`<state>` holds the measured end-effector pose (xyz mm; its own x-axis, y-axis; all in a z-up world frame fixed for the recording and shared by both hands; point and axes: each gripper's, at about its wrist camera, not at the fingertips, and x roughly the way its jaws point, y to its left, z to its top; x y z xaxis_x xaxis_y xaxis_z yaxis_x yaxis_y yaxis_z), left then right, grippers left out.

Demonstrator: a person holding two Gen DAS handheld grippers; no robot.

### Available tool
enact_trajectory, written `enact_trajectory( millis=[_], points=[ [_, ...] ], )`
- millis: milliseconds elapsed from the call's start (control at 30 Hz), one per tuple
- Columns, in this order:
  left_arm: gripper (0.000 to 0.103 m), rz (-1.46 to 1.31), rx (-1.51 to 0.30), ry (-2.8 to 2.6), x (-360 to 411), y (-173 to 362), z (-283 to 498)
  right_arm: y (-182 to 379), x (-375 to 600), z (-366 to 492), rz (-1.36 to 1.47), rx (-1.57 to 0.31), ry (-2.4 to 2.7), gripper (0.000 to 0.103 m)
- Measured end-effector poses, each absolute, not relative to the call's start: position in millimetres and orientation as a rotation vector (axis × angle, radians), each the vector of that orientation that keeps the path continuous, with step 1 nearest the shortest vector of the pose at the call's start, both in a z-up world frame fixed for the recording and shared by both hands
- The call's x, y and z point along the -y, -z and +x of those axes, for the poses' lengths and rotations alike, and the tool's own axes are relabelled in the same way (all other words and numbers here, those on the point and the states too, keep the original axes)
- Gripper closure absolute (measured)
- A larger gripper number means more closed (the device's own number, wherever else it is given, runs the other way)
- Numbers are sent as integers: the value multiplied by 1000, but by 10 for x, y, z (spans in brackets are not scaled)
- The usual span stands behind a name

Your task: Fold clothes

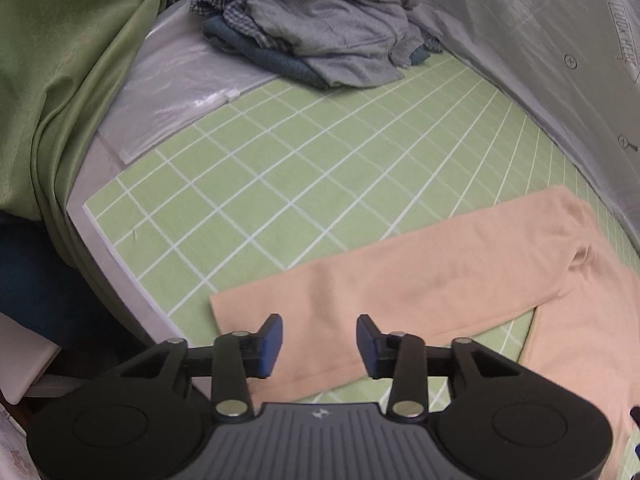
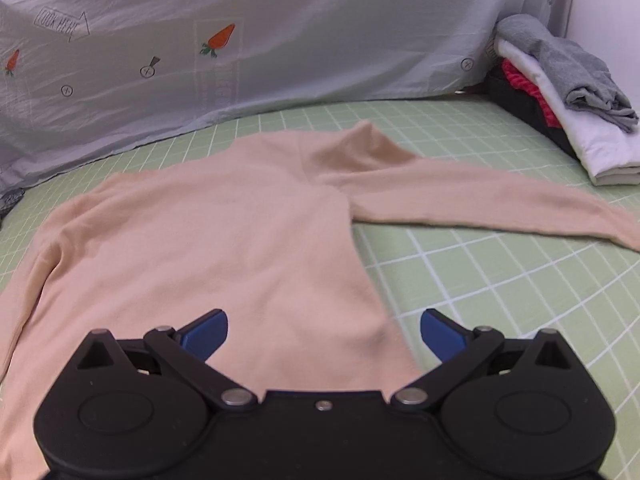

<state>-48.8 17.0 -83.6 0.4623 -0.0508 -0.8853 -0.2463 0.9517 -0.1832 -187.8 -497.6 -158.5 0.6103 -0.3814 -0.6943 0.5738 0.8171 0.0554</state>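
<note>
Jaws apart and empty on both sides: left gripper (image 1: 319, 346) parted partway over the end of one sleeve (image 1: 400, 292), right gripper (image 2: 324, 336) spread wide over the bottom hem, nothing pinched in either. Peach long-sleeve top (image 2: 208, 232) laid flat on the green grid mat (image 2: 500, 280), body toward the near edge, neck toward the grey carrot-print sheet (image 2: 280, 40), both sleeves stretched straight out to the sides. Looks spread out on purpose so the seams and sleeve lines are easy to find before the first fold. Probably hovering to pick grab points, likely a sleeve coming in first. Unsorted heap of grey and checked clothes (image 1: 320, 28) parked at the far end, out of the folding area. Neat stack of finished pieces (image 2: 568, 96) off to the other side, presumably the done pile. Grid lines handy for squaring up edges, too.
</note>
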Motion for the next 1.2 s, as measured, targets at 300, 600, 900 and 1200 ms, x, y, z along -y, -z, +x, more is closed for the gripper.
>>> enact_trajectory(
  millis=[300,600,900,1200],
  points=[
    [27,-190,-1096,29,1092,799,113,1521,6060,-2161,352,-713,731,0],
    [27,83,-1203,159,2142,1121,477,1677,7276,-2163,401,-730,920,31],
    [23,181,-1255,125,2257,1210,482,1765,7636,-2239,327,-766,895,89],
    [18,173,-1267,140,2256,1221,511,1730,7353,-2481,312,-843,943,95]
  ],
)
